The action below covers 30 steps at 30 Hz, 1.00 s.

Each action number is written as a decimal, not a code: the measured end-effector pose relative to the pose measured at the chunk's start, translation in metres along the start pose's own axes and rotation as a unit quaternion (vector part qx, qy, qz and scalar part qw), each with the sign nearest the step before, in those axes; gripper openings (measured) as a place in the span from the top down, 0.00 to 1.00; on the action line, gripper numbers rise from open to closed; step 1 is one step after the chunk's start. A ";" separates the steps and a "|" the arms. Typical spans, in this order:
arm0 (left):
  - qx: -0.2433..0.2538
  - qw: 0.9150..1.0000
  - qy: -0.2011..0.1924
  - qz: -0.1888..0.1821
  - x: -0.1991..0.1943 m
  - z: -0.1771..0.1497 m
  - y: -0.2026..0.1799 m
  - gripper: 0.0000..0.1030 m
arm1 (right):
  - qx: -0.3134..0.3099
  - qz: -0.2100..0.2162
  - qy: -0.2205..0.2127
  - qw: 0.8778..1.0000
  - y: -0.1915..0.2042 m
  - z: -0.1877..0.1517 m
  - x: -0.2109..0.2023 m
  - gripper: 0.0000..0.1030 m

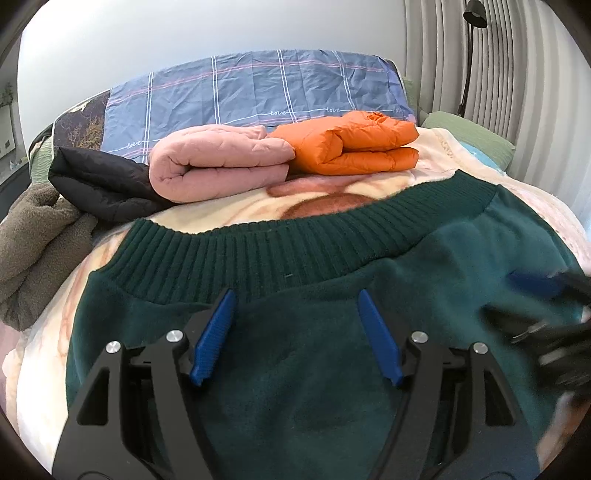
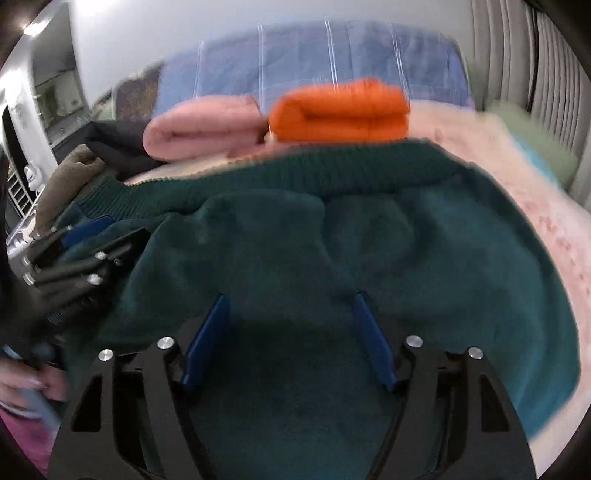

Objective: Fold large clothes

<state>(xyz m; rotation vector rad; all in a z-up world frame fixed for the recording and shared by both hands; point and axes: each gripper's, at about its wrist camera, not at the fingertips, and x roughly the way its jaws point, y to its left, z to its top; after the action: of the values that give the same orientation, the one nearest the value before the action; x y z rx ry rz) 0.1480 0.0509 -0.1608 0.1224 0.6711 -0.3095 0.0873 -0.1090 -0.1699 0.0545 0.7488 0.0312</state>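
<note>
**Green sweater spread out, both grippers empty**

The dark green fleece sweater [image 1: 295,350] with its ribbed knit hem [image 1: 295,251] lay flat on the cream plush blanket [image 1: 229,210]. The left gripper [image 1: 295,302] and the right gripper [image 2: 290,306] hovered over it, jaws apart, holding nothing. At 12 o'clock sat a folded orange puffer jacket [image 1: 351,144], at 11 a folded pink quilted jacket [image 1: 218,166].

At twelve o'clock a blue checked sheet [image 1: 258,88] covers the head of the bed, against a white wall [image 1: 184,33]. A black lamp [image 1: 474,16] stands at one o'clock before pale curtains [image 1: 517,92]. A green pillow [image 1: 469,131] lies at two o'clock. A cream patterned blanket [image 1: 229,214] spreads across the bed.
</note>
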 end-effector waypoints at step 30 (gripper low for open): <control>-0.035 0.998 -0.045 -0.020 -0.017 -0.014 0.014 0.38 | 0.001 0.062 0.017 0.998 0.024 -0.021 -0.017 0.75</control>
<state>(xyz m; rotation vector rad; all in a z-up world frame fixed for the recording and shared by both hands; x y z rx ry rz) 0.1320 0.0713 -0.1607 0.0278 0.5960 -0.3275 0.0602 -0.0847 -0.1723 0.1027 0.7782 0.1501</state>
